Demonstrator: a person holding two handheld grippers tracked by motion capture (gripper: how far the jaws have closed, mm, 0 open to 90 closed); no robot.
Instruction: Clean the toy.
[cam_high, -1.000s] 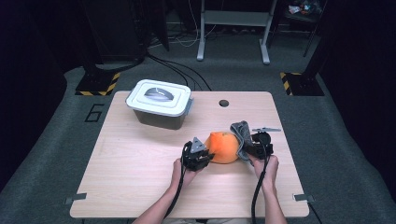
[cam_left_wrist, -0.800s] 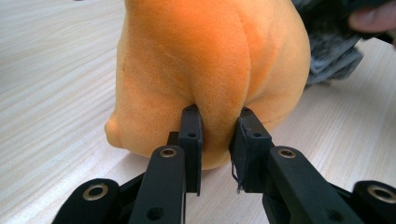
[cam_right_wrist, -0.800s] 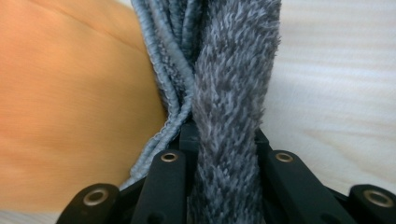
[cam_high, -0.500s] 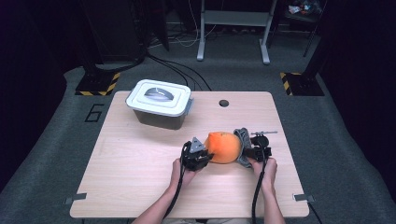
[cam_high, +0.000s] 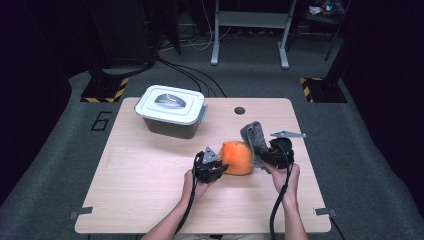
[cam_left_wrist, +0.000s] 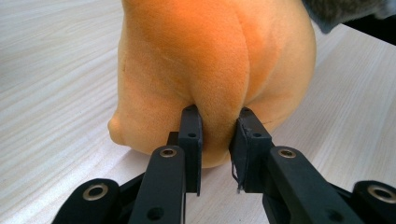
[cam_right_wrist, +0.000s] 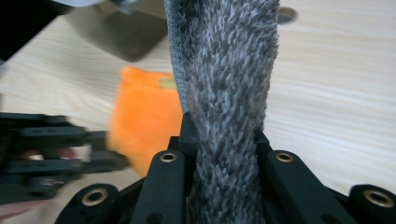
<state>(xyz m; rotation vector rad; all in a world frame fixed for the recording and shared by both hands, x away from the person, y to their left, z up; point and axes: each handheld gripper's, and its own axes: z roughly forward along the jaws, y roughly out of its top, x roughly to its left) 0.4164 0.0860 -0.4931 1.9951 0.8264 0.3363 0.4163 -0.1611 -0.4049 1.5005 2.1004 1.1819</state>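
An orange plush toy (cam_high: 237, 157) lies on the wooden table (cam_high: 150, 170), right of centre. From the toy's left, my left gripper (cam_high: 218, 167) is shut, its pads pinching a fold of orange plush (cam_left_wrist: 210, 60) between them (cam_left_wrist: 217, 126). A grey furry cloth (cam_high: 254, 136) stands up just right of the toy. My right gripper (cam_high: 265, 156) is shut on the cloth's lower part, and the grey fur (cam_right_wrist: 229, 70) rises out of the jaws (cam_right_wrist: 223, 133). In the right gripper view the orange toy (cam_right_wrist: 144, 116) lies blurred to the left.
A grey bin with a white lid (cam_high: 172, 111) stands at the table's back left. A round hole (cam_high: 239, 110) sits near the far edge. Both forearms come in from the near edge. Dark floor and stands surround the table.
My right gripper has risen and drawn a little to the right, pulling the grey cloth upright beside the orange toy. The left gripper and the toy have stayed put.
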